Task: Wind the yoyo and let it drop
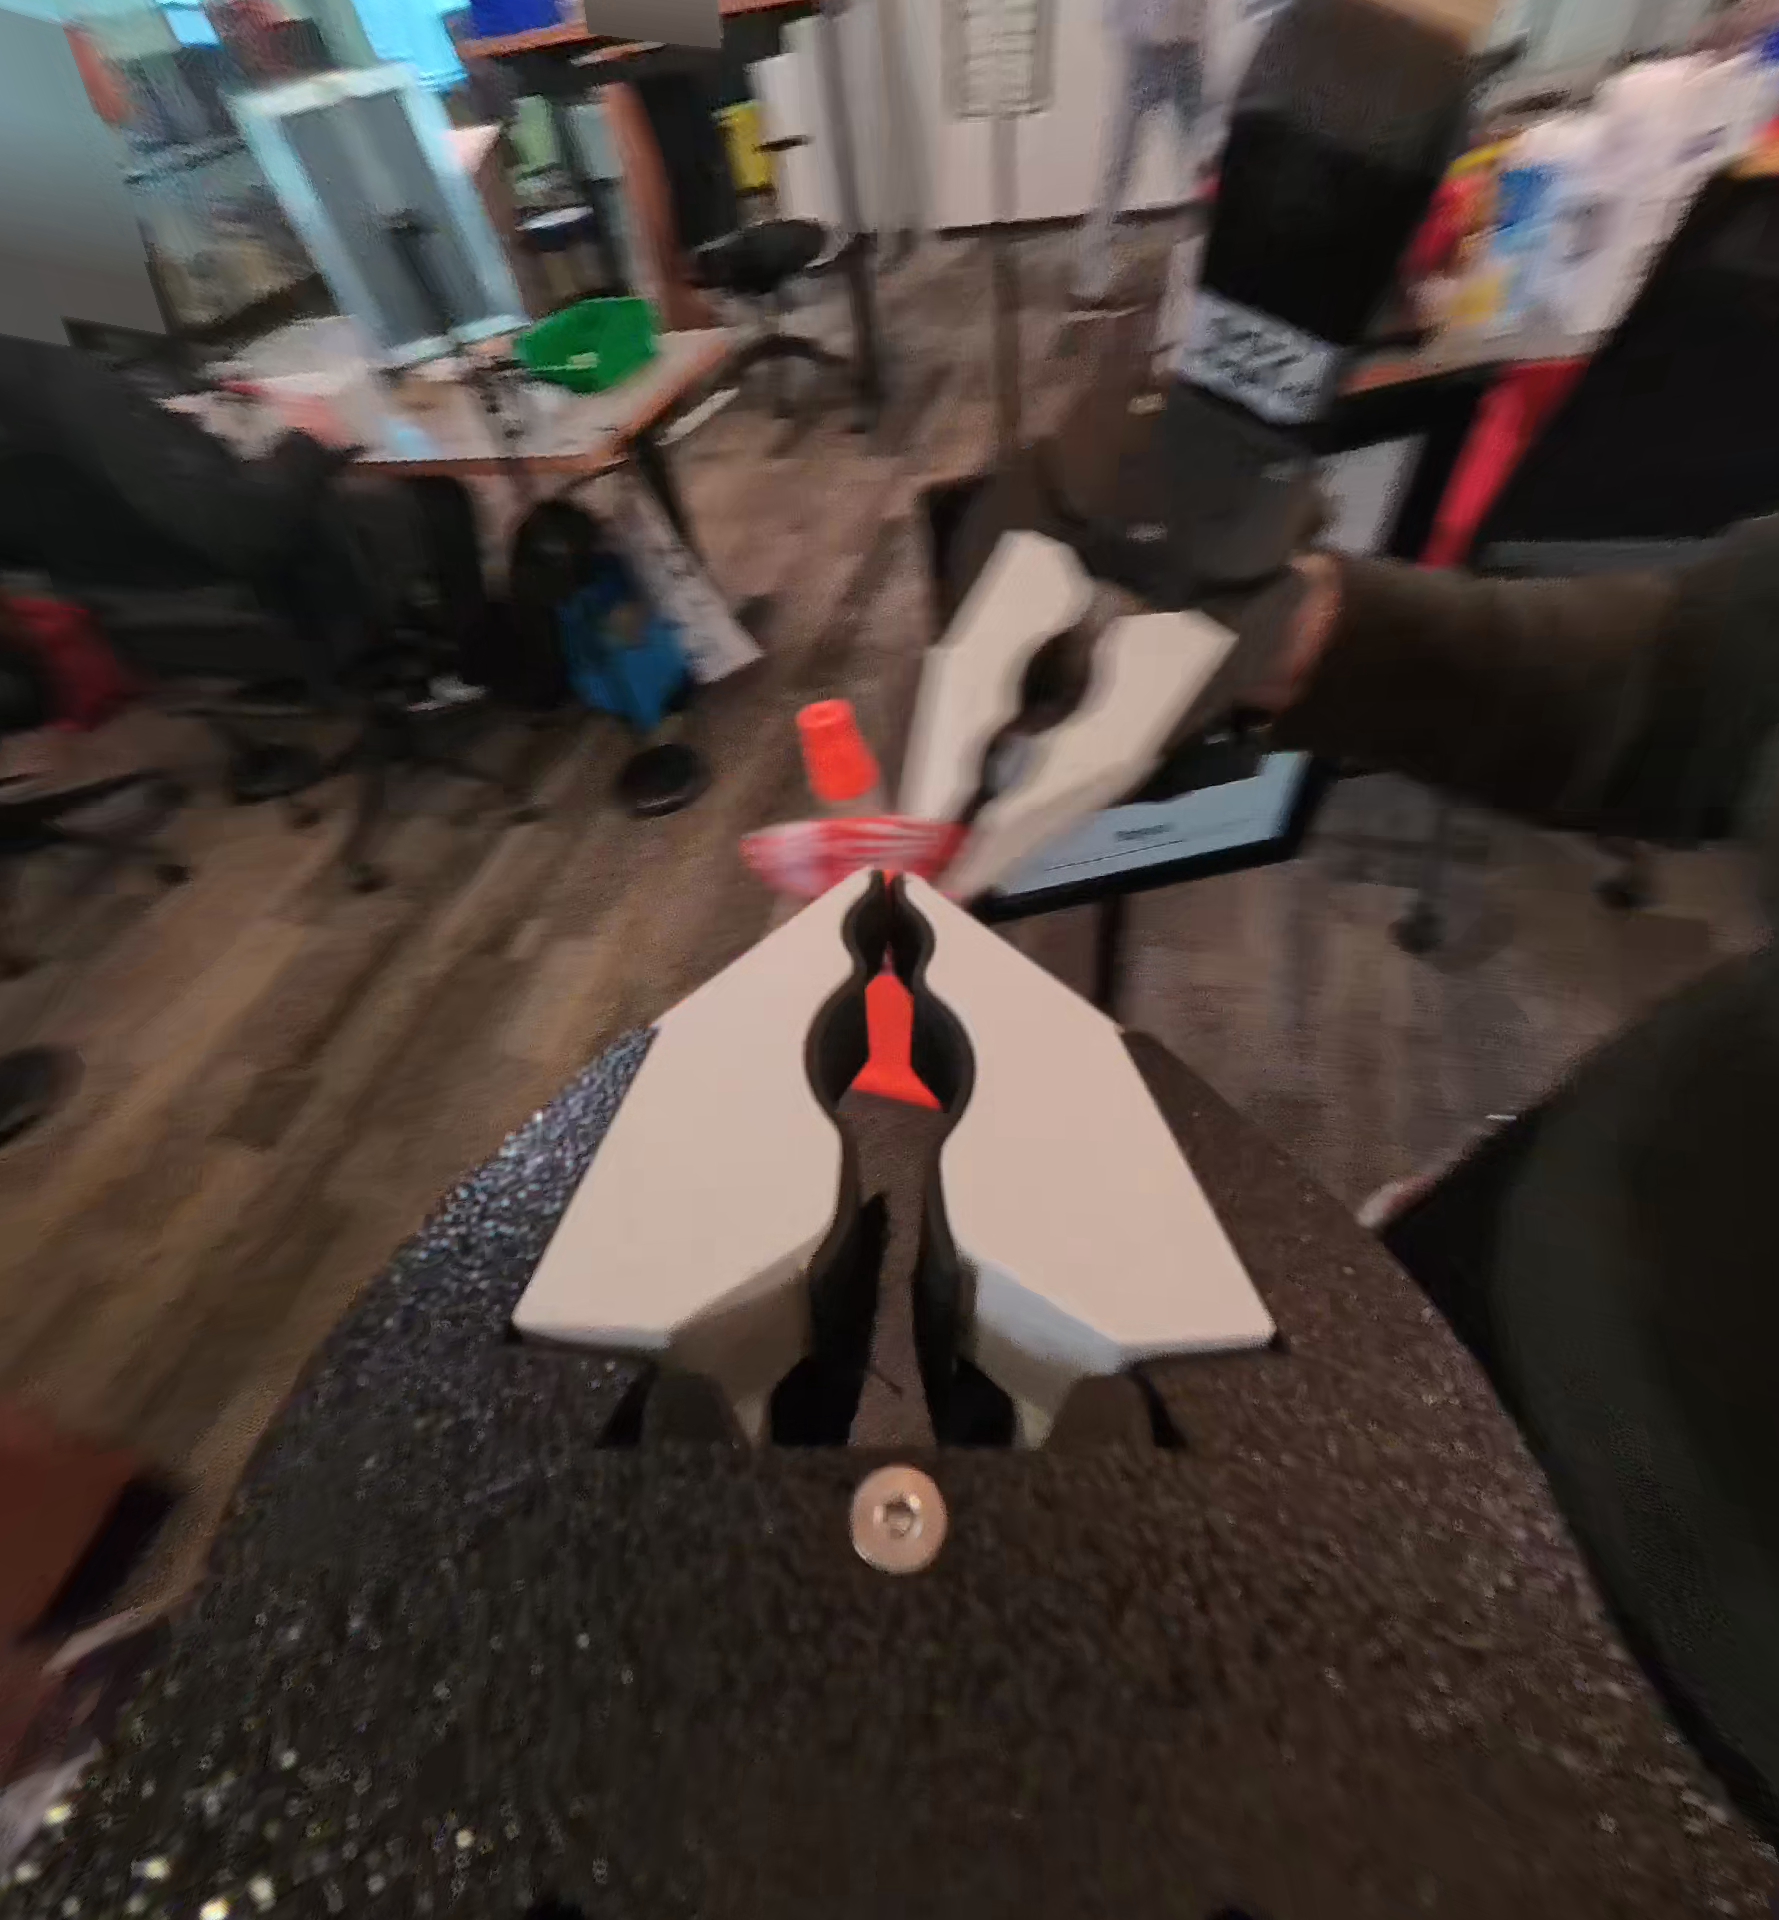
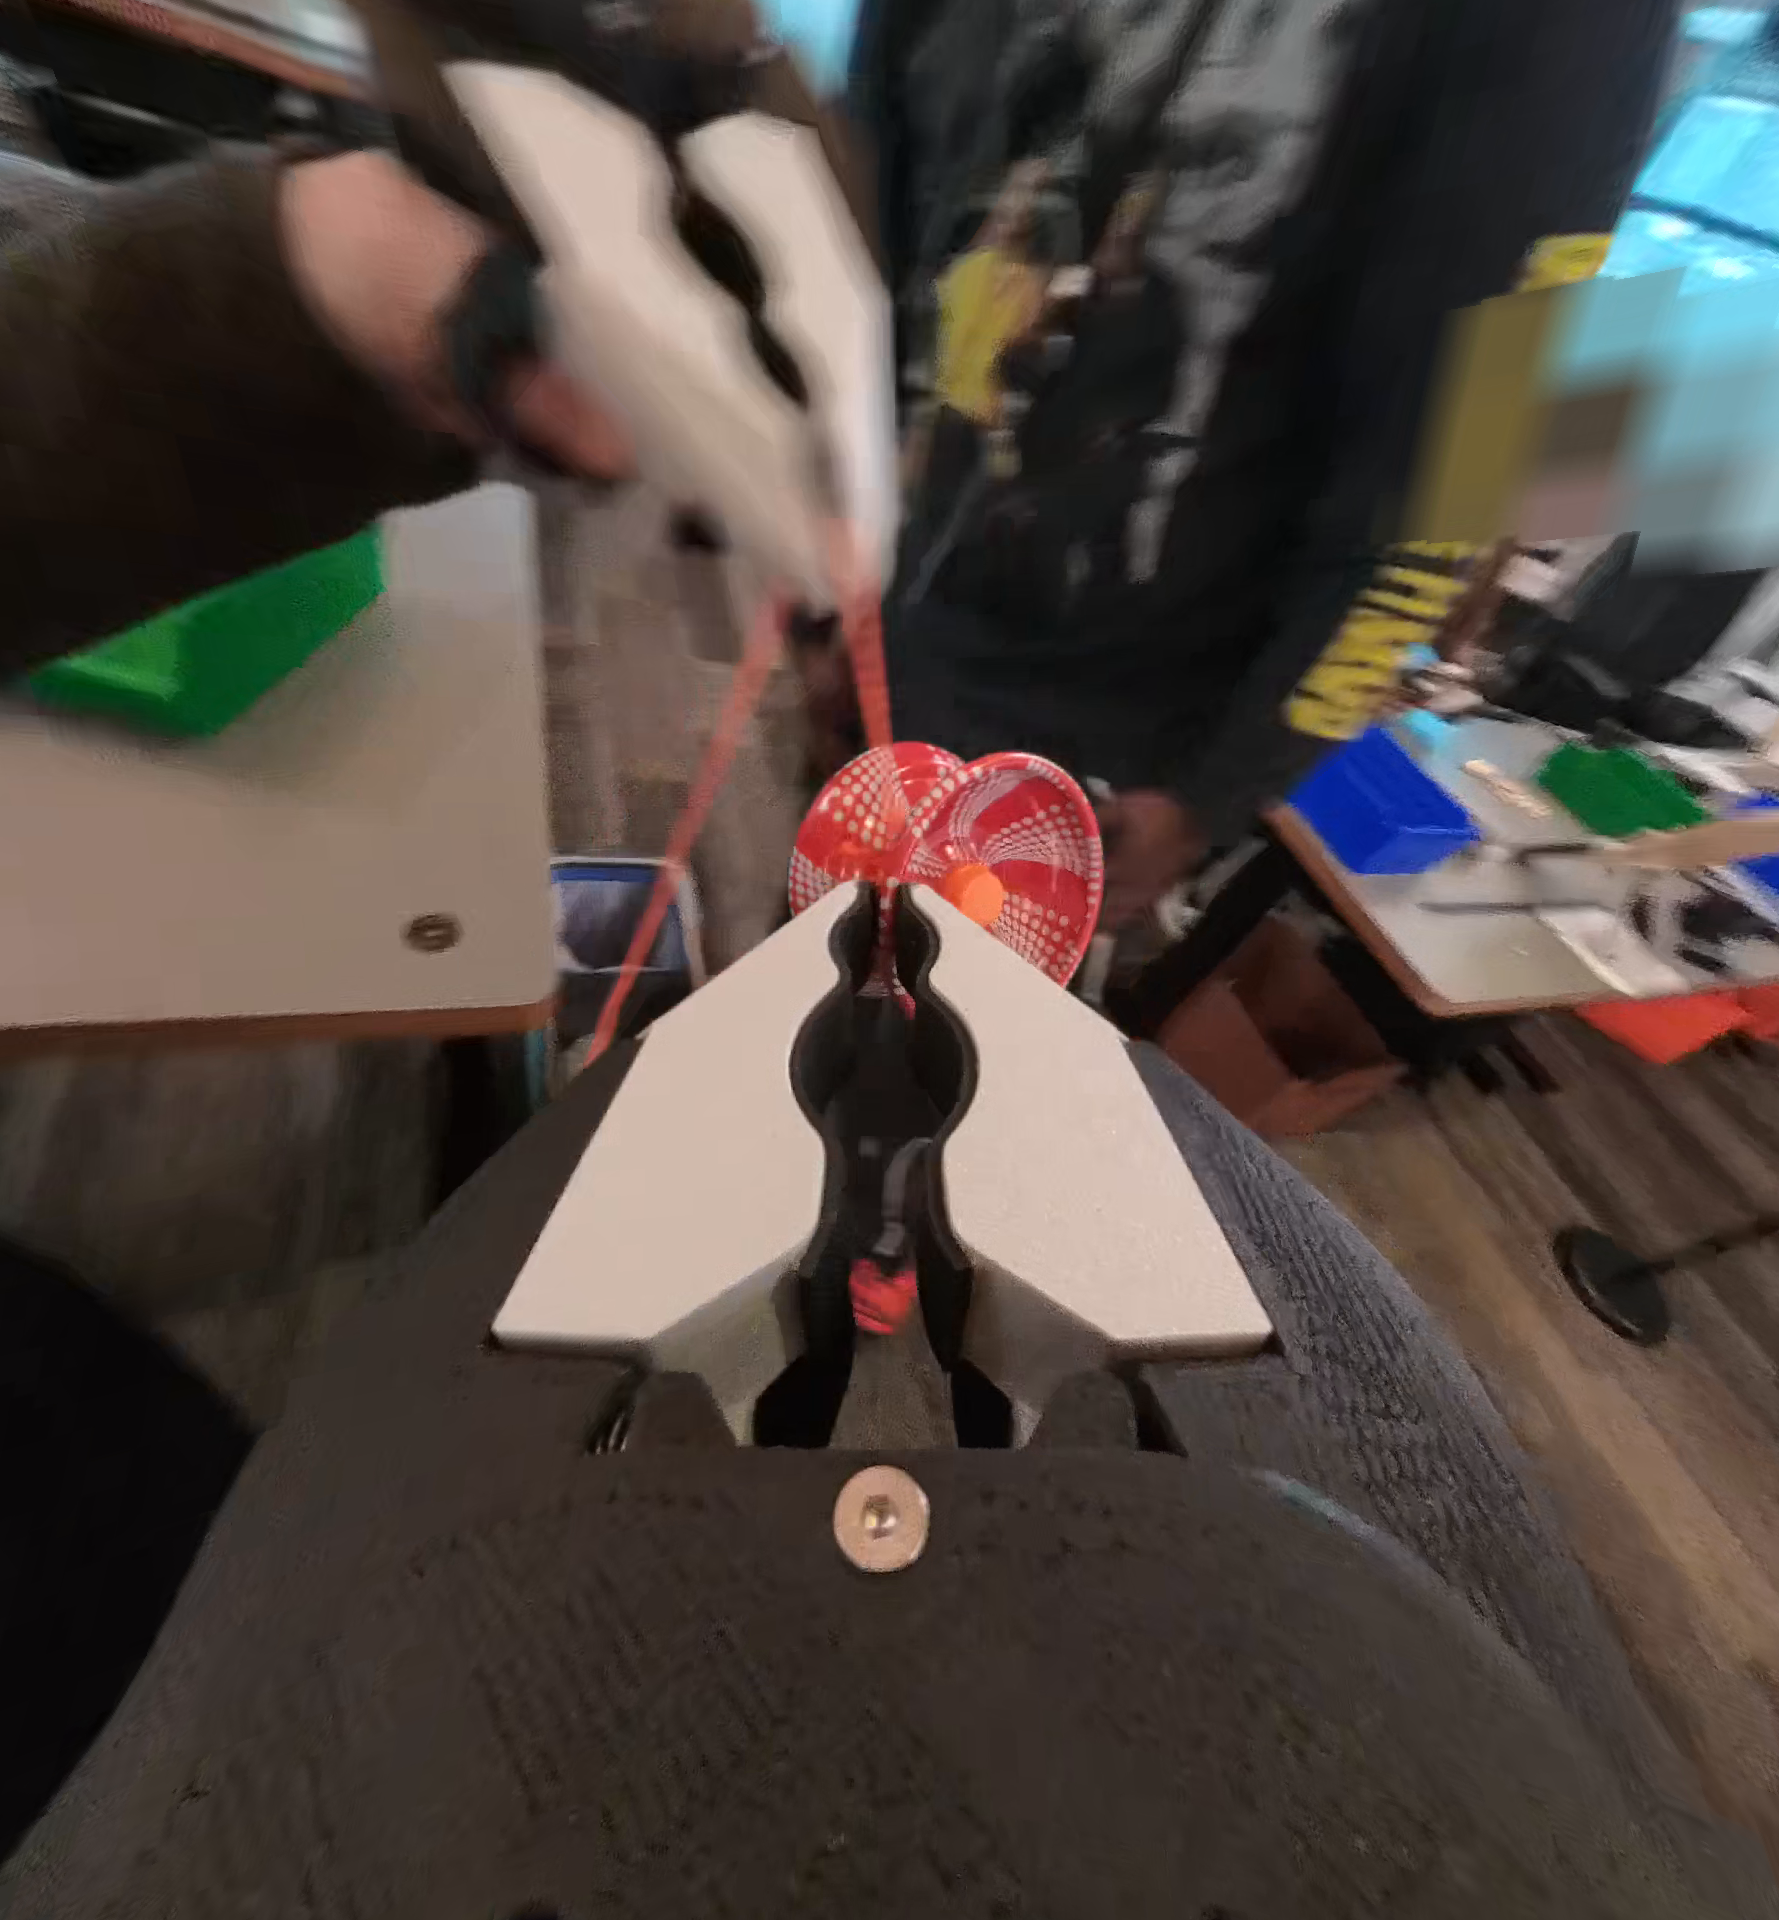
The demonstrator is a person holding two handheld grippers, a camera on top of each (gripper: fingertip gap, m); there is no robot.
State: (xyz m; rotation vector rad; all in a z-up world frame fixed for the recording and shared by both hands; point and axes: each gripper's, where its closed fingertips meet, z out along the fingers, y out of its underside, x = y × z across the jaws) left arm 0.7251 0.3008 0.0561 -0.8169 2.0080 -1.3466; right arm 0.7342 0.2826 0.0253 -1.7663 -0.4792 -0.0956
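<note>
Right tool [image 2: 887,902] clamping red yoyo [image 2: 952,831], no legible writing

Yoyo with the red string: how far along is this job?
Done: the red, white-dotted, disc-shaped yoyo is pinched in the right gripper, and the left gripper is shut on its thin orange-red string. In hand: winding, it seems, since loose string runs between them. Left: finishing the wind, then the drop.

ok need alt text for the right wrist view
The right gripper, shut, pinches a red yoyo with white dots at its fingertips. Above left, the blurred left gripper holds the red string running up from the yoyo.
</note>
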